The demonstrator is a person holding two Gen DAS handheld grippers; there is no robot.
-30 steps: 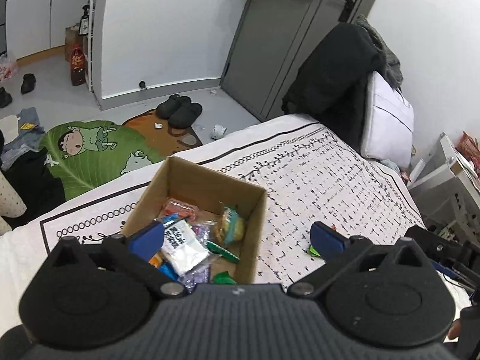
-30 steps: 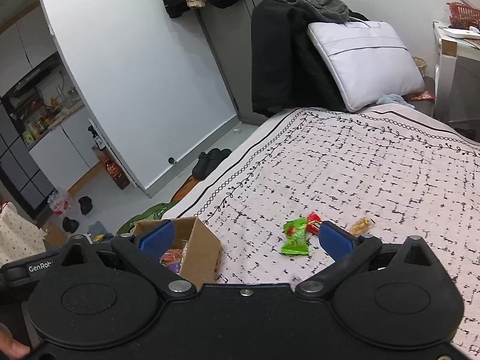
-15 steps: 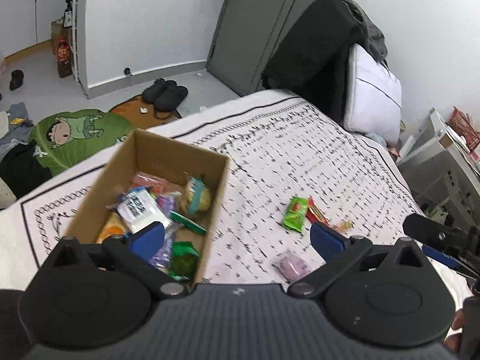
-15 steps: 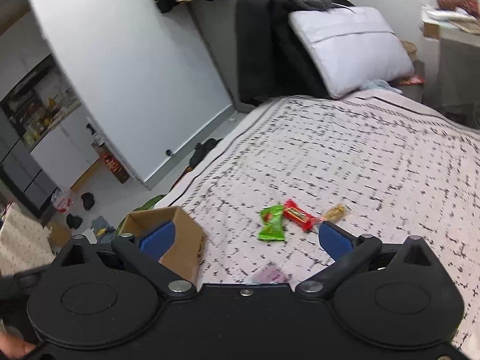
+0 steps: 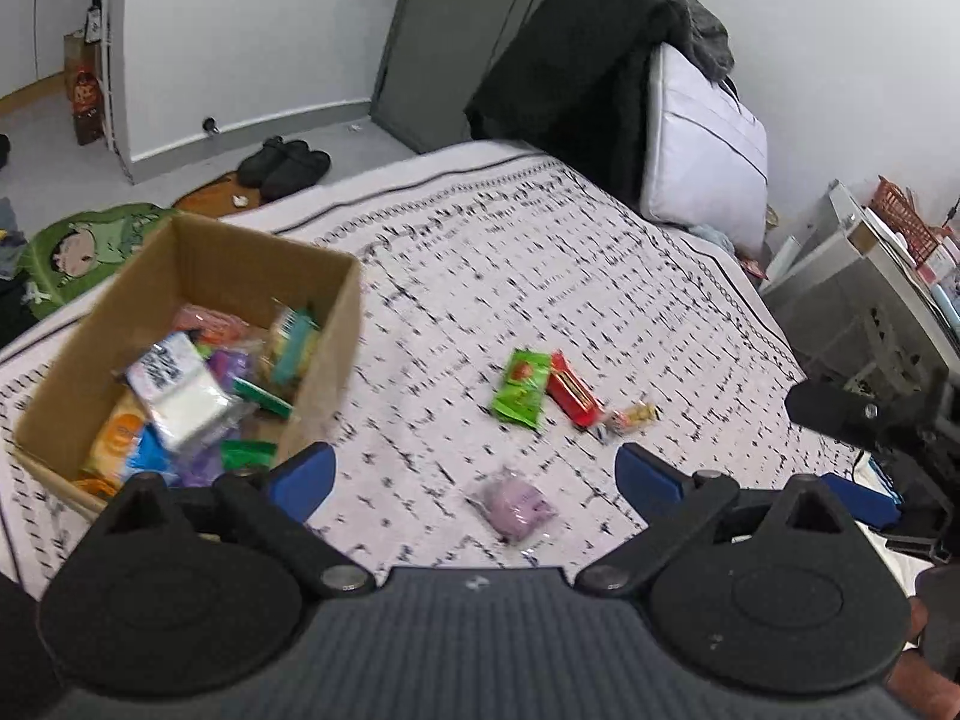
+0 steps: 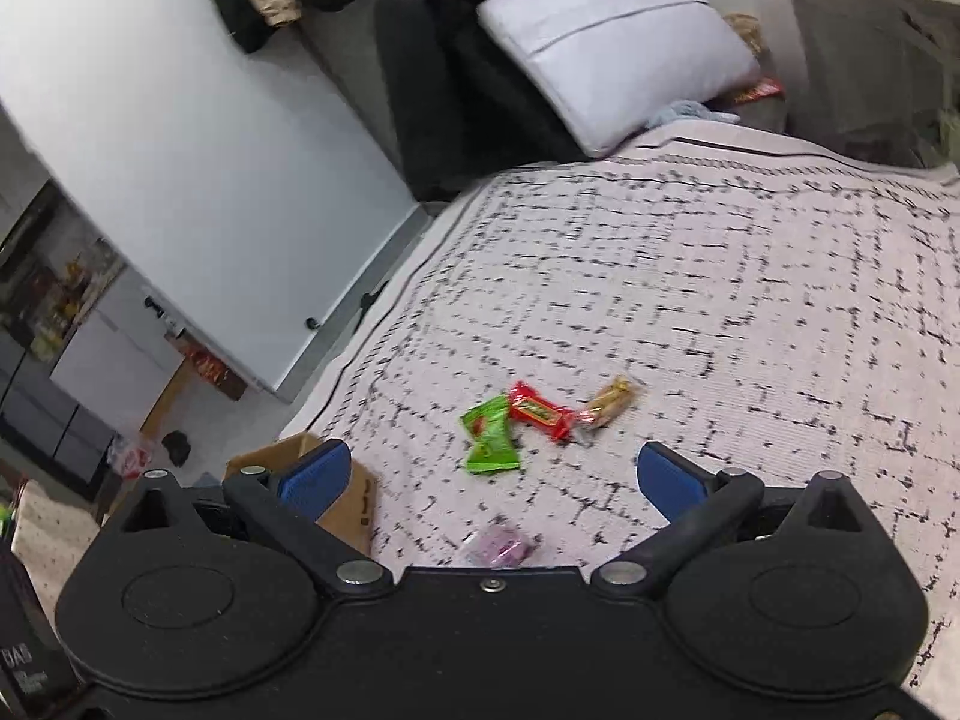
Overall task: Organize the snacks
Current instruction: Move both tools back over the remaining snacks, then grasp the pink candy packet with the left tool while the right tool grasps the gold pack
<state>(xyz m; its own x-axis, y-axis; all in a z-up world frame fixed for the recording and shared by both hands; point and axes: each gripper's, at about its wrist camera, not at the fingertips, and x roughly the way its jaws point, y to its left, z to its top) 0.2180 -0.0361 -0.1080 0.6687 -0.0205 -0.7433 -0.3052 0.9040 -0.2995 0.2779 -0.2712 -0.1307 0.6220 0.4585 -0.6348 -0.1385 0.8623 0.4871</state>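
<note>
Both the left tongs [image 5: 474, 477] and the right tongs [image 6: 493, 477] are spread wide, grasping nothing. On the bed [image 5: 600, 276], a purple snack [image 5: 519, 507] lies between the left tips; the cardboard box [image 5: 318, 324] of snacks is at ten o'clock, green snack [image 5: 521, 390] at twelve

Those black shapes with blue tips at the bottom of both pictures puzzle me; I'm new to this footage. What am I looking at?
They are handheld grippers, one in each of a person's hands, each carrying a camera that looks forward along its two blue-padded fingers. One picture comes from the left gripper, the other from the right gripper. Both are open and hold nothing. Below is a bed with a patterned cover. On it stands a cardboard box holding snacks, and beside it lie loose ones: a green packet, a red packet, a small yellowish candy and a purple packet.
</note>
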